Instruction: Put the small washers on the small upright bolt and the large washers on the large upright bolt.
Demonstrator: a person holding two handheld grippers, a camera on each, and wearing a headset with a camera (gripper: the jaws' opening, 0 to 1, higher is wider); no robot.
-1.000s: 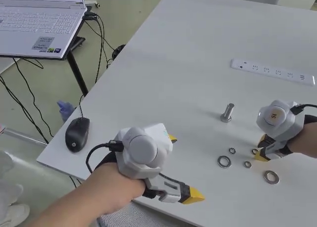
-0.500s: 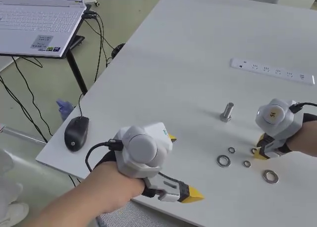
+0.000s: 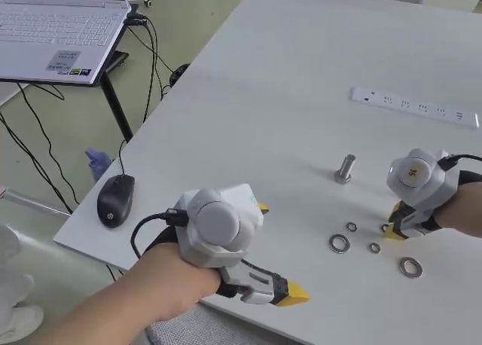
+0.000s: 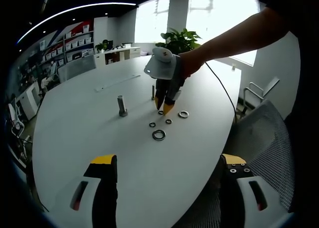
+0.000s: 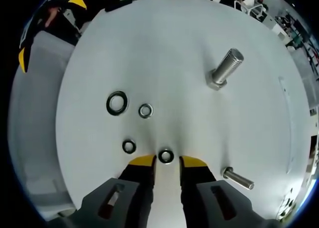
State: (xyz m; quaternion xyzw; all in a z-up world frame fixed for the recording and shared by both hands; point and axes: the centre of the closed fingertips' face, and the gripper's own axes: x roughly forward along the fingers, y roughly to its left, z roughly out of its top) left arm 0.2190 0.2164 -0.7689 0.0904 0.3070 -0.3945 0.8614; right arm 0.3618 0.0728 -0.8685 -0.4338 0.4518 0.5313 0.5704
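Note:
The large bolt (image 3: 345,168) (image 5: 225,68) stands upright mid-table. The small bolt (image 5: 238,178) (image 4: 152,92) stands just right of my right gripper (image 3: 392,230). That gripper (image 5: 168,162) points down at the table, narrowly open, with a small washer (image 5: 166,156) lying between its yellow tips and untouched. Two more small washers (image 3: 351,227) (image 3: 374,248) and two large washers (image 3: 339,243) (image 3: 410,267) lie flat nearby. My left gripper (image 3: 277,251) (image 4: 168,161) hovers wide open near the table's front edge, holding nothing.
A white power strip (image 3: 413,108) lies at the back right. A black mouse (image 3: 115,199) rests near the table's left corner, and a laptop (image 3: 60,29) sits on a stand beyond it. A mesh chair (image 4: 259,138) stands off the table's edge.
My right gripper has edged slightly over the small washer. The left gripper and the loose washers have stayed put.

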